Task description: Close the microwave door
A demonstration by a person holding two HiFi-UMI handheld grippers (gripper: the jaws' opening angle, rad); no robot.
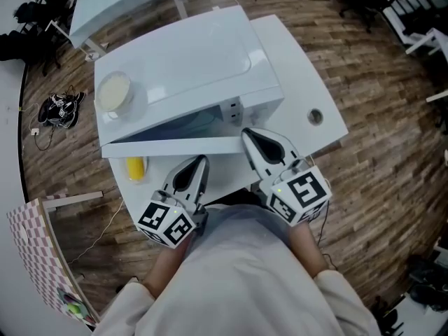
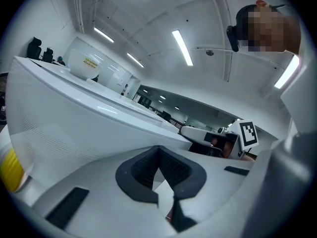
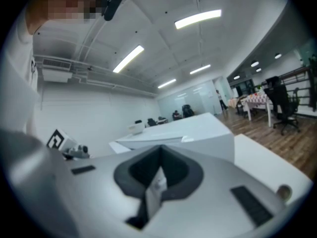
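A white microwave (image 1: 182, 61) stands on a white table (image 1: 301, 82). Its door (image 1: 175, 146) hangs ajar, hinged at the left, with the dim cavity showing behind it. My right gripper (image 1: 250, 138) is shut, and its tip rests at the door's free right edge. From the right gripper view, the shut jaws (image 3: 158, 175) point at the microwave (image 3: 193, 133). The left gripper (image 1: 199, 164) is shut and sits just in front of the door, below its middle. The left gripper view shows its jaws (image 2: 159, 167) closed on nothing beneath the door (image 2: 74, 128).
A white bowl (image 1: 114, 91) sits on the microwave's top left corner. A yellow object (image 1: 135, 166) stands on the table under the door. The table has a cable hole (image 1: 315, 116) at the right. A checkered box (image 1: 35, 243) and cables (image 1: 59, 109) are on the wood floor at left.
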